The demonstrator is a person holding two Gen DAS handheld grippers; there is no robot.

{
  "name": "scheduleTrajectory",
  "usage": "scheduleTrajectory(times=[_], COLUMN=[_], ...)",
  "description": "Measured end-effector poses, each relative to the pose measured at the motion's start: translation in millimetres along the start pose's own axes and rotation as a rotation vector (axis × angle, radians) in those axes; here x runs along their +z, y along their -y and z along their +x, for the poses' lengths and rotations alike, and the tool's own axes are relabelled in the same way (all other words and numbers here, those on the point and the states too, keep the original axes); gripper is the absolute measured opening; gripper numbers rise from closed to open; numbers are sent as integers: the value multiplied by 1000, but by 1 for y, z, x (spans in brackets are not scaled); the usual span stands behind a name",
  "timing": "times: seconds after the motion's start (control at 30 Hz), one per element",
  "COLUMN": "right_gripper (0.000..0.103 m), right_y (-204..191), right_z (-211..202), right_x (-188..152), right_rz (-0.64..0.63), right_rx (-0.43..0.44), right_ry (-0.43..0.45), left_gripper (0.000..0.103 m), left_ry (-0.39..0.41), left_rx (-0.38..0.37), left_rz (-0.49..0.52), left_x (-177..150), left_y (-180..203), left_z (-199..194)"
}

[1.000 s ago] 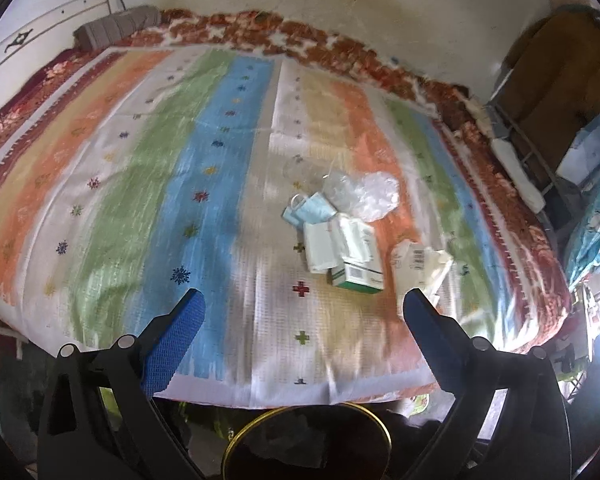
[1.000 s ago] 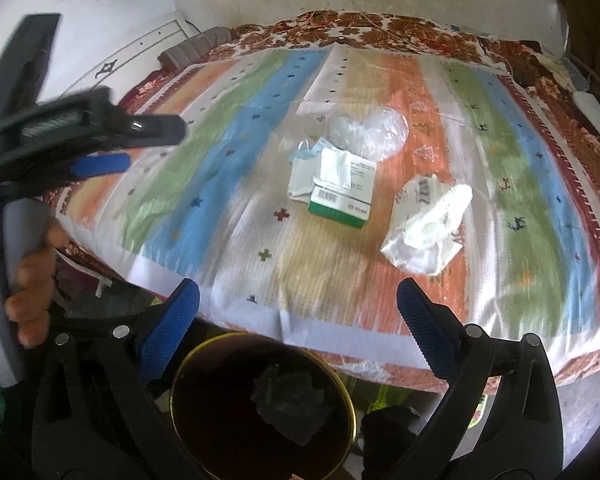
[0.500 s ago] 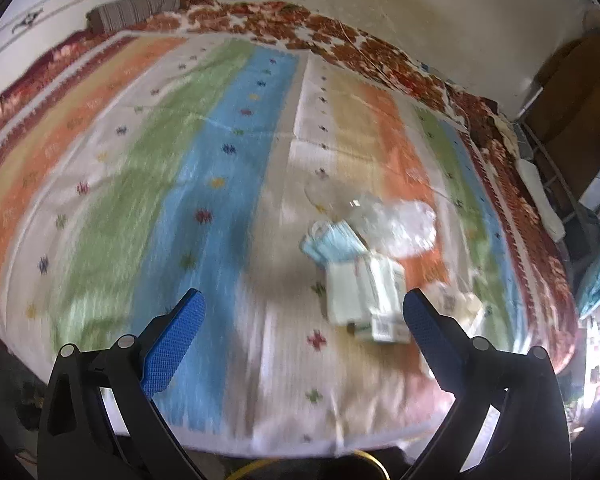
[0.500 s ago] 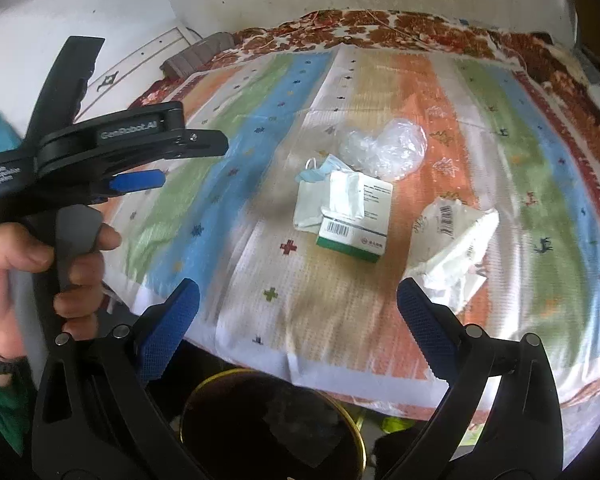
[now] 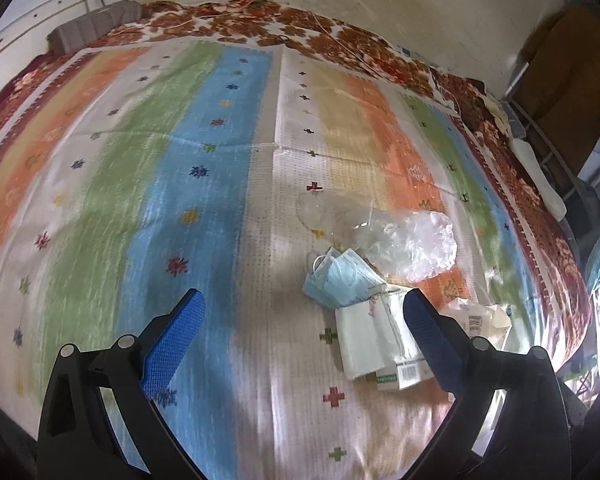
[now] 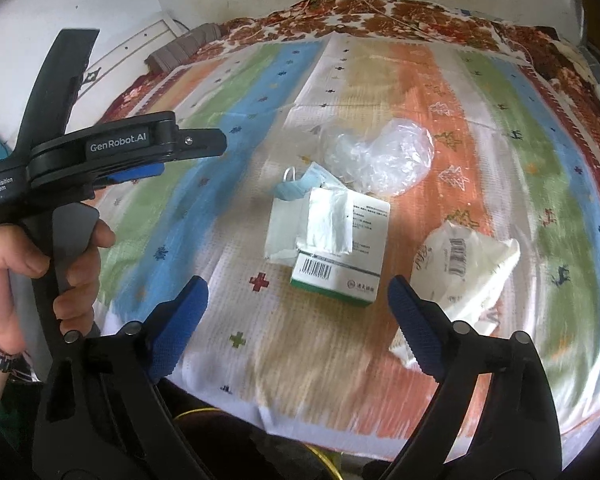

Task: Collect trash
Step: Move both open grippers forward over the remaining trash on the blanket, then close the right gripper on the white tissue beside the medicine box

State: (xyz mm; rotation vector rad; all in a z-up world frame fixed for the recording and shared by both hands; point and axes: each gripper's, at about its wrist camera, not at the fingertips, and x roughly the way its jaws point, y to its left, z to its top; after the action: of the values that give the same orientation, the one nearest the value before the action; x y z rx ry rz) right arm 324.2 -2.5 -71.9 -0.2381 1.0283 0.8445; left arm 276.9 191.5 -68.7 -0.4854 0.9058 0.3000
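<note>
Your left hand-held gripper (image 6: 140, 168) carries white lettering on its black body: "GenRobot.AI" on the top arm and "Data Acquisition System" nearer your hand (image 6: 28, 264). In its own view that left hand-held gripper (image 5: 300, 320) stands wide open, its blue ribbed pads empty above the bedspread (image 5: 204, 184). Your right hand-held gripper (image 6: 298, 308) is also apart with nothing between the pads, though its jaws are closing slightly.

The trash lies in a cluster on the woven, striped bedspread (image 6: 500, 128) (blue, green, orange and cream bands with small cross and star motifs). A white-and-green cardboard box (image 6: 340, 264) shows a barcode on its near face and small print too fine to read; a crumpled white tissue (image 6: 328, 224) rests on top of it. Just behind is a pale blue pleated face mask (image 6: 300, 184) with a white ear loop, and beyond that a crinkled clear plastic bag (image 6: 384, 156). Off to the right, apart from the box, sits a crushed white paper packet (image 6: 468, 276) printed with a barcode.
</note>
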Motion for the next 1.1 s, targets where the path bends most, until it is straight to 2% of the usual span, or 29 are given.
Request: scheduleTrajectory(times=[0.3, 0.47, 0.6, 0.87, 1.0, 1.1], right_gripper=[68, 58, 46, 29, 13, 9], right_y=[13, 22, 27, 27, 31, 29], right_z=[38, 55, 66, 78, 77, 77], right_x=[13, 20, 22, 20, 19, 18], right_rz=[14, 52, 82, 87, 116, 116], right_rx=[-20, 2, 23, 30, 38, 45], right_ry=[-33, -47, -54, -65, -70, -77], left_gripper=[97, 97, 97, 97, 96, 96], left_ry=[-24, -45, -53, -49, -53, -53], left_rx=[-11, -37, -46, -3, -1, -3], left_rz=[13, 22, 19, 7, 1, 16], left_x=[18, 26, 34, 45, 50, 54], left_y=[2, 7, 14, 16, 17, 23], left_z=[27, 43, 54, 79, 89, 96])
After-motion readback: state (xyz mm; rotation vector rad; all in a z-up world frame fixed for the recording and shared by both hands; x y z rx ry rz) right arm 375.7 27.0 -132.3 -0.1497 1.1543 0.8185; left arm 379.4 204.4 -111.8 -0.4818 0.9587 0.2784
